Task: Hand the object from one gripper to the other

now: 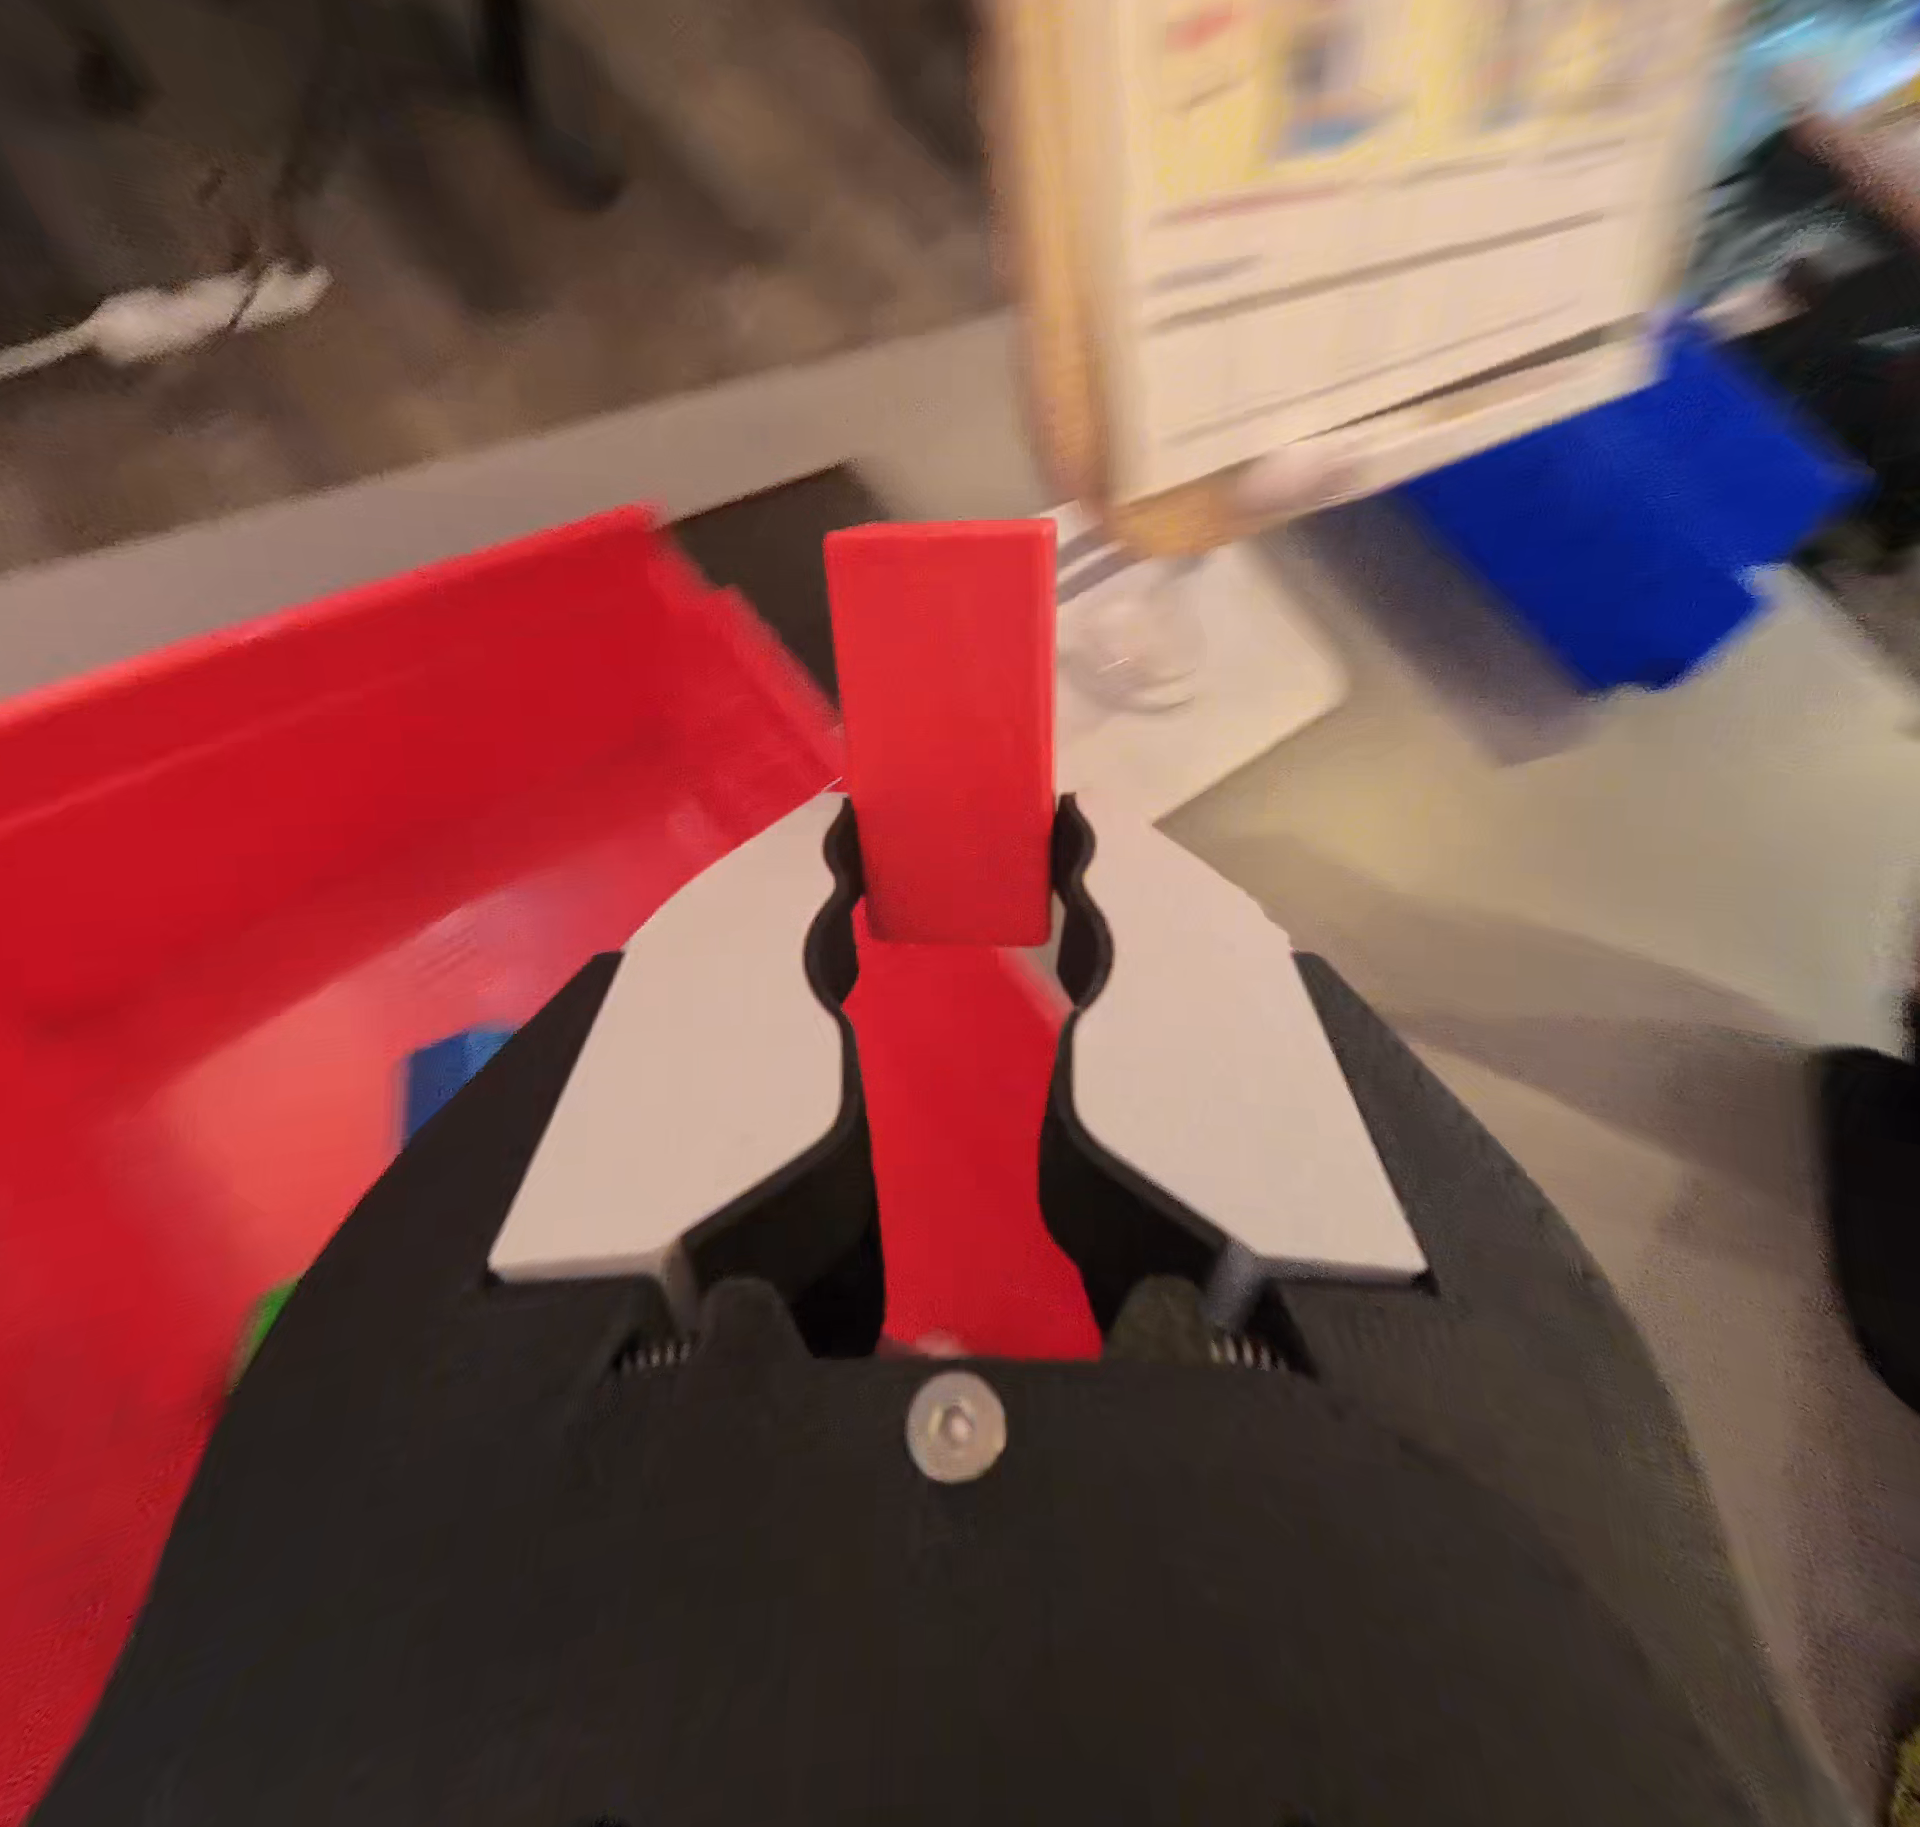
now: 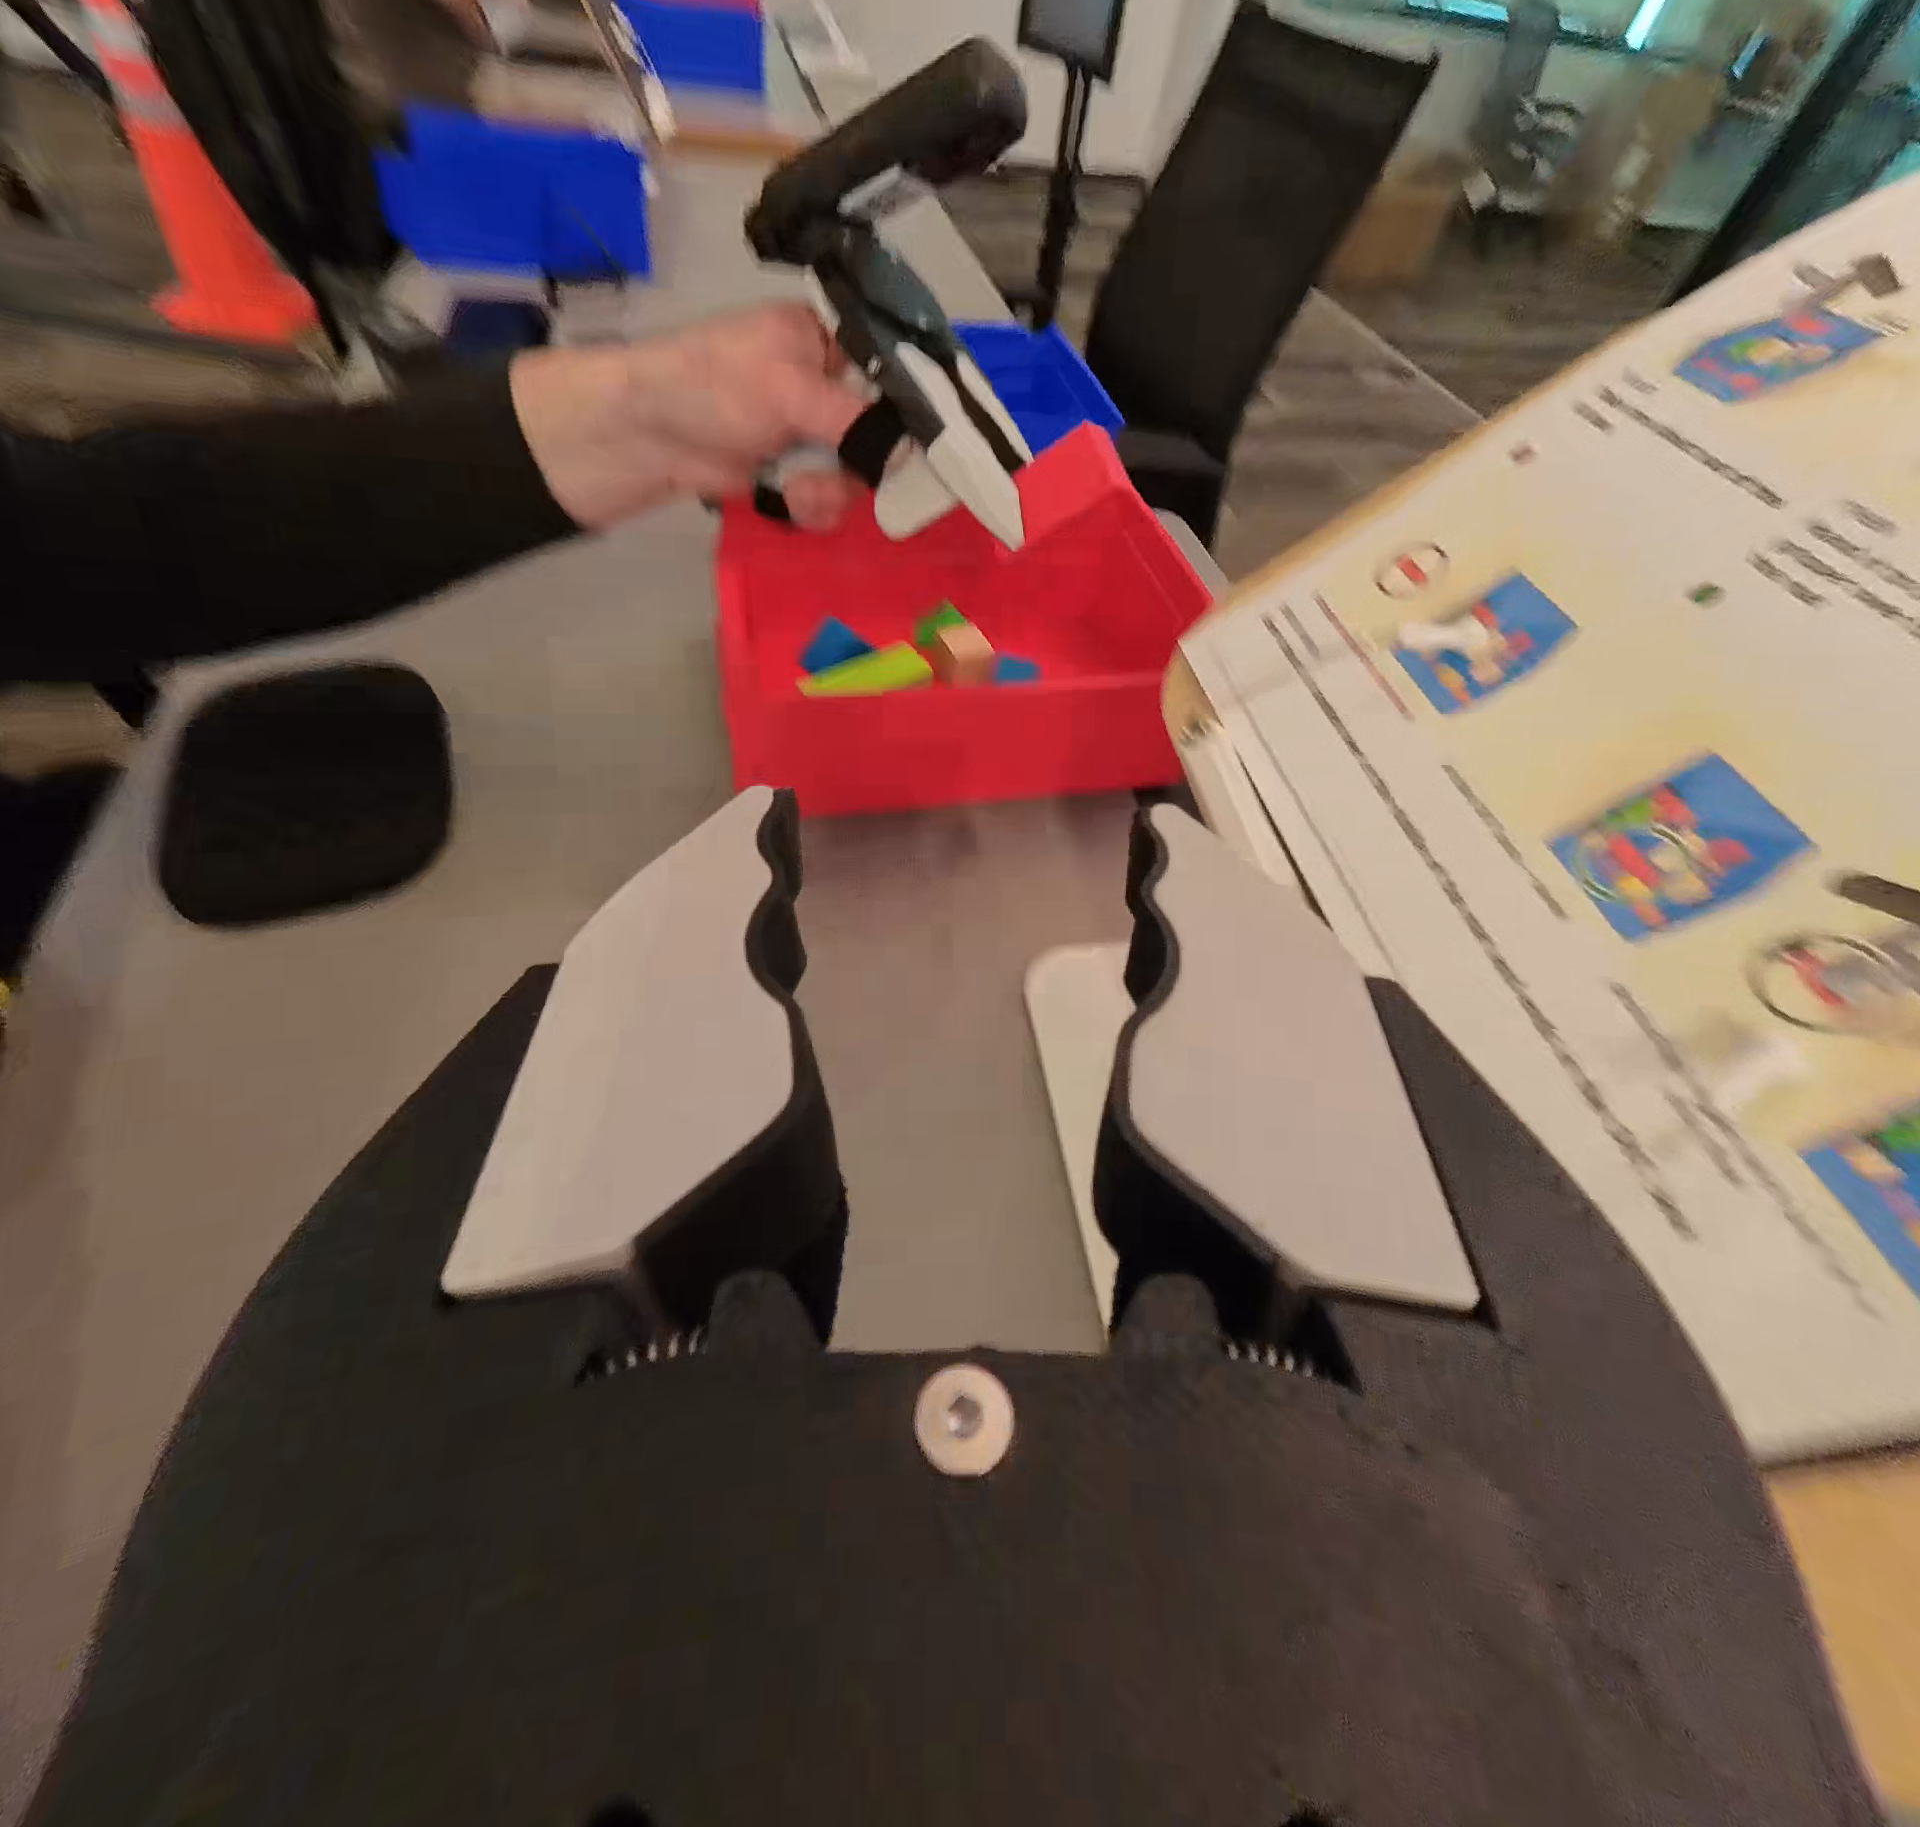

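My left gripper is shut on a red rectangular block. Both pads press its lower sides and it sticks out upright past the fingertips. A red bin lies just below and to the left of it. In the right wrist view a hand holds the left gripper above the far side of the red bin, which holds several coloured blocks. My right gripper is open and empty over the grey table, just in front of the bin.
A slanted board of printed sheets stands at the right, close to my right fingers. A black pad lies on the table at the left. Blue bins, an orange cone and a black chair are behind.
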`<state>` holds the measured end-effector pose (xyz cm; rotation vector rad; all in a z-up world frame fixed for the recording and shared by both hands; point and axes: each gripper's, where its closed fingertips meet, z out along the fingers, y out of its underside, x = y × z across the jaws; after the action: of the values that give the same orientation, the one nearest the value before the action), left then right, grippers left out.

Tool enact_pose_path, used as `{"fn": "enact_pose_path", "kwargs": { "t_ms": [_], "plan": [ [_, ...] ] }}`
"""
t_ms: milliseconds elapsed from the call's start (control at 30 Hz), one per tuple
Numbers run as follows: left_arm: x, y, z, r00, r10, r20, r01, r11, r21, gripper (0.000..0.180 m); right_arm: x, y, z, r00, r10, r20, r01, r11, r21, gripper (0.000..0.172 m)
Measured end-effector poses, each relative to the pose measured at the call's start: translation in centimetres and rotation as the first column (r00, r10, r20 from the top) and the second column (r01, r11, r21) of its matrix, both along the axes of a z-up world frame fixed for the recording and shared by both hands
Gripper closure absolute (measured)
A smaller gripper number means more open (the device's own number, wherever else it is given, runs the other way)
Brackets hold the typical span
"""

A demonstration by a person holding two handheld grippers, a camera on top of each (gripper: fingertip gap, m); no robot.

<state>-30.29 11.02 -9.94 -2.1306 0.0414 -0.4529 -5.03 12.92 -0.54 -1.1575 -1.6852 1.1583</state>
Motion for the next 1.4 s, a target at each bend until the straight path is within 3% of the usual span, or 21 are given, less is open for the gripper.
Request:
{"fn": "enact_pose_path", "kwargs": {
  "t_ms": [67, 167, 333, 533, 633, 800, 867, 967, 1067, 1167, 1267, 1400],
  "plan": [
    [5.1, -0.9, 3.0, 0.993, -0.119, 0.012, 0.115, 0.978, 0.174, 0.145, -1.6, -1.0, 0.3, 0.997, 0.035, -0.064, -0.041, 0.995, -0.096, 0.111],
    [11.8, -2.2, 6.1, 0.965, -0.262, 0.028, 0.231, 0.894, 0.383, 0.145, -3.5, -2.5, 0.0, 0.986, 0.096, -0.137, -0.125, 0.967, -0.222, 0.109],
    [18.3, -3.0, 7.2, 0.913, -0.407, 0.04, 0.337, 0.805, 0.488, 0.145, -5.0, -4.2, -0.3, 0.961, 0.171, -0.219, -0.245, 0.893, -0.377, 0.109],
    [21.2, -2.5, 6.0, 0.9, -0.436, -0.005, 0.387, 0.792, 0.472, 0.145, -5.5, -5.2, -0.7, 0.953, 0.2, -0.229, -0.277, 0.881, -0.382, 0.115],
    [21.8, -2.3, 5.7, 0.896, -0.444, -0.003, 0.391, 0.786, 0.479, 0.145, -5.4, -5.1, -0.7, 0.949, 0.2, -0.244, -0.285, 0.875, -0.39, 0.138],
    [22.2, -2.3, 6.3, 0.889, -0.457, 0.028, 0.38, 0.77, 0.513, 0.145, -4.9, -4.8, -0.1, 0.956, 0.187, -0.225, -0.259, 0.897, -0.358, 0.14],
    [21.5, -2.6, 7.0, 0.895, -0.445, 0.031, 0.362, 0.765, 0.533, 0.137, -3.6, -2.9, 1.1, 0.975, 0.11, -0.195, -0.169, 0.932, -0.321, 0.14],
    [19.0, -3.2, 7.2, 0.926, -0.376, -0.02, 0.329, 0.781, 0.531, 0.157, 0.8, 3.4, 2.4, 0.988, -0.125, -0.087, 0.098, 0.959, -0.267, 0.14],
    [16.1, -4.0, 6.9, 0.947, -0.319, -0.024, 0.285, 0.805, 0.521, 0.168, 7.6, 11.8, 1.2, 0.903, -0.422, 0.074, 0.429, 0.883, -0.19, 0.14],
    [13.8, -4.9, 6.6, 0.963, -0.266, -0.038, 0.247, 0.819, 0.518, 0.176, 14.7, 19.5, -3.3, 0.702, -0.647, 0.297, 0.696, 0.711, -0.099, 0.14],
    [12.4, -5.8, 6.3, 0.971, -0.236, -0.035, 0.22, 0.829, 0.515, 0.178, 19.3, 23.6, -10.0, 0.53, -0.668, 0.522, 0.804, 0.592, -0.058, 0.14],
    [11.8, -6.6, 5.7, 0.975, -0.22, -0.032, 0.206, 0.839, 0.503, 0.18, 21.9, 25.6, -17.1, 0.379, -0.612, 0.694, 0.846, 0.533, 0.007, 0.14]
  ]
}}
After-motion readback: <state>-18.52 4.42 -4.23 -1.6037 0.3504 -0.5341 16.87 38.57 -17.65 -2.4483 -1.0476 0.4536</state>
